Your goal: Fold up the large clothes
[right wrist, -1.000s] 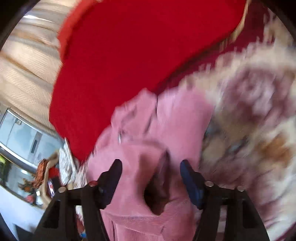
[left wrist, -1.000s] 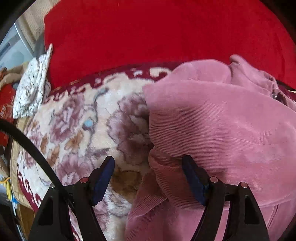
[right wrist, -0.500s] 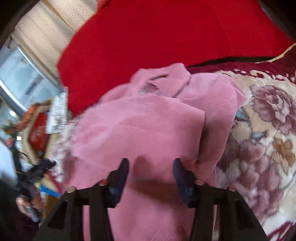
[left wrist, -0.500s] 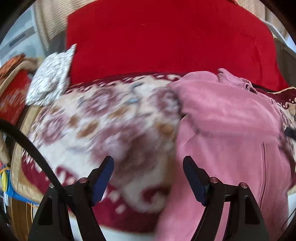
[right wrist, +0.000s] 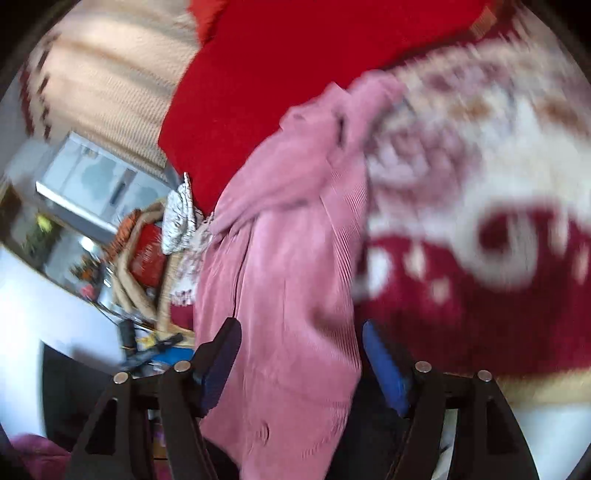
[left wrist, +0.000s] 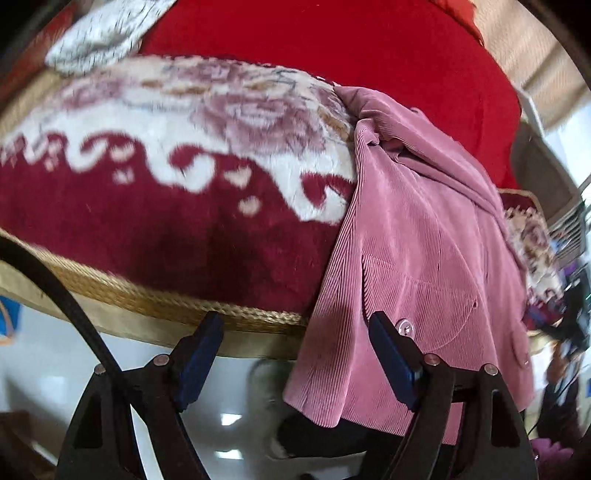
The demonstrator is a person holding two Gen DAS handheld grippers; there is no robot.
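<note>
A pink corduroy jacket [left wrist: 417,236] lies on a floral blanket [left wrist: 192,122], and its lower part hangs over the blanket's front edge. My left gripper [left wrist: 295,354] is low in front of that edge, jaws wide and opening. The jacket's hanging left hem falls between its fingers, and the pads do not press on it. In the blurred right wrist view the jacket [right wrist: 284,258] hangs down between the fingers of my right gripper [right wrist: 303,356]. Those jaws are opening too, and the right pad stands clear of the cloth's edge.
A big red cushion [left wrist: 332,44] backs the blanket, and a white speckled cloth [left wrist: 99,33] lies at its left end. Gold braid [left wrist: 155,299] trims the blanket's front edge above a pale floor. A black cable [left wrist: 66,295] crosses the left view. Household clutter [right wrist: 144,258] stands at left.
Both grippers have pulled back from above the blanket and dropped to its front edge. The right jaws narrowed over the jacket, then widened. The hanging hem has come into view.
</note>
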